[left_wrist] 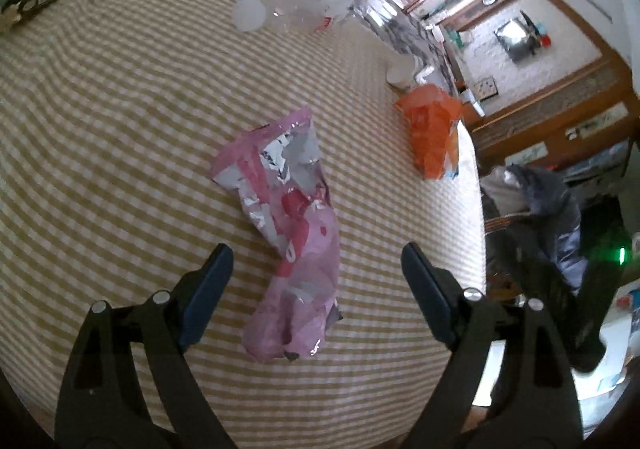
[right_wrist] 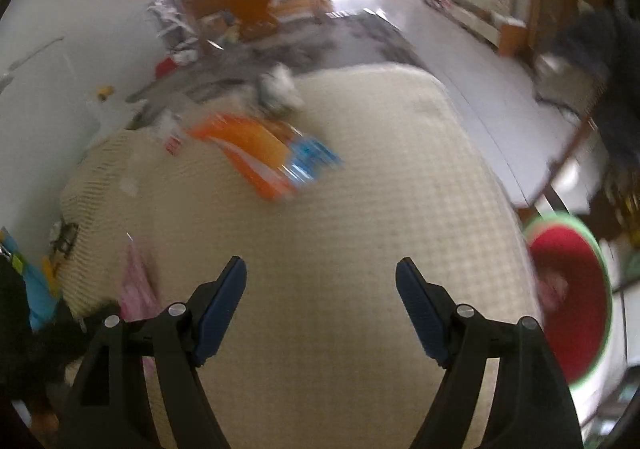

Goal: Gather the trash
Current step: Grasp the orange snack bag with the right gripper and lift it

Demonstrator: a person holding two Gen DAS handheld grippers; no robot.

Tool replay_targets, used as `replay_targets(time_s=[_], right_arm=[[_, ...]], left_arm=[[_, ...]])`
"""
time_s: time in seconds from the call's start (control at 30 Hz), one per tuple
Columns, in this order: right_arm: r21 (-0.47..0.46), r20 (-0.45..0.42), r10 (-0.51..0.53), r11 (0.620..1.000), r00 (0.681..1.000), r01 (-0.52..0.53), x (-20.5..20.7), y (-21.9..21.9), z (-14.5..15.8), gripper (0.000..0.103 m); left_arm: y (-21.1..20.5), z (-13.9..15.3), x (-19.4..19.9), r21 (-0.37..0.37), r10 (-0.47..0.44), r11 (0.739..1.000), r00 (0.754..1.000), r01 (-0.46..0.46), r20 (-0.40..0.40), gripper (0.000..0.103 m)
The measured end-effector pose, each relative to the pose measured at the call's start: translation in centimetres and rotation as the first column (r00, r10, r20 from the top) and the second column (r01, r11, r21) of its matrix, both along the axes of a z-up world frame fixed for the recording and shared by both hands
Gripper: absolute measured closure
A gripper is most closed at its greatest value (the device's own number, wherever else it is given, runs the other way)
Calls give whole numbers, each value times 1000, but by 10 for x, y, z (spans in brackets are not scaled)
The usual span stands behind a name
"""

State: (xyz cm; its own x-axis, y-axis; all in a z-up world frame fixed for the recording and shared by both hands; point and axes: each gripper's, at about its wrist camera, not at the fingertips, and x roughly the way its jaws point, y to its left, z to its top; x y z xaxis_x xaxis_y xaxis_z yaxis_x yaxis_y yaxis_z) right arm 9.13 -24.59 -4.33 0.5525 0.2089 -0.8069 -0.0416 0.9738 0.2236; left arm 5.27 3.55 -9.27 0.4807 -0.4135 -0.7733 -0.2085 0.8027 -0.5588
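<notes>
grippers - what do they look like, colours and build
The left gripper and right gripper look alike: two black plastic arms with triangular cut-outs, round silver pivot pins, and flat dark blue pads on the inner faces of the fingers. No cables, markings or sleeves show in either wrist view.

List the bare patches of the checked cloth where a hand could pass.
Free: the wide stretch of checked cloth left of the pink wrapper, and the strip between it and the orange wrapper. Crowded: the far edge, around the clear plastic bottle.
</notes>
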Motion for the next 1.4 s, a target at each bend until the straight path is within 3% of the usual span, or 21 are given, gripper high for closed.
replay_targets(time_s=[0.1,0.27,0.37,0.5,0.6,0.67,0.8,0.97,1.1,1.17,1.4], right_arm=[[15,-20,-11,1000,1000,11,42,21,-1,19],[-129,-56,-20,992,998,13,97,52,-12,19],[-126,-103,-29,992,994,16,112,57,-24,19],[-60,-146,-113,993,983,106,123,46,-35,18],[-108,-164,-120,989,979,103,128,46,-40,23],[-170,-140,-109,982,984,85,126,48,-38,36],[-177,-87,-80,982,993,63,112,46,-32,46],[-134,-64,-31,991,997,22,95,48,-26,48],[-3,-66,-2,1000,998,1,63,44,-24,48],[13,-56,15,1000,998,-14,48,43,-22,48],[-146,43,52,988,998,-45,-16,26,-3,46]], left_arm=[[5,1,-3,-43,21,999,1000,-20,6,16],[8,-2,-3,-79,30,996,999,-31,-14,16],[8,-2,-3,-91,35,995,999,-37,-18,16],[11,-4,-1,-105,49,993,998,-52,-26,16],[12,-4,0,-99,48,994,999,-50,-26,16],[12,-4,0,-98,43,994,999,-46,-28,16],[10,-5,2,-91,39,995,999,-41,-31,16],[3,-7,4,-68,28,997,999,-31,-36,16],[-7,-9,6,-47,0,999,999,-2,-46,16],[-14,-9,6,-31,-19,999,999,17,-44,16],[-30,-11,7,61,-51,997,998,54,-42,16]])
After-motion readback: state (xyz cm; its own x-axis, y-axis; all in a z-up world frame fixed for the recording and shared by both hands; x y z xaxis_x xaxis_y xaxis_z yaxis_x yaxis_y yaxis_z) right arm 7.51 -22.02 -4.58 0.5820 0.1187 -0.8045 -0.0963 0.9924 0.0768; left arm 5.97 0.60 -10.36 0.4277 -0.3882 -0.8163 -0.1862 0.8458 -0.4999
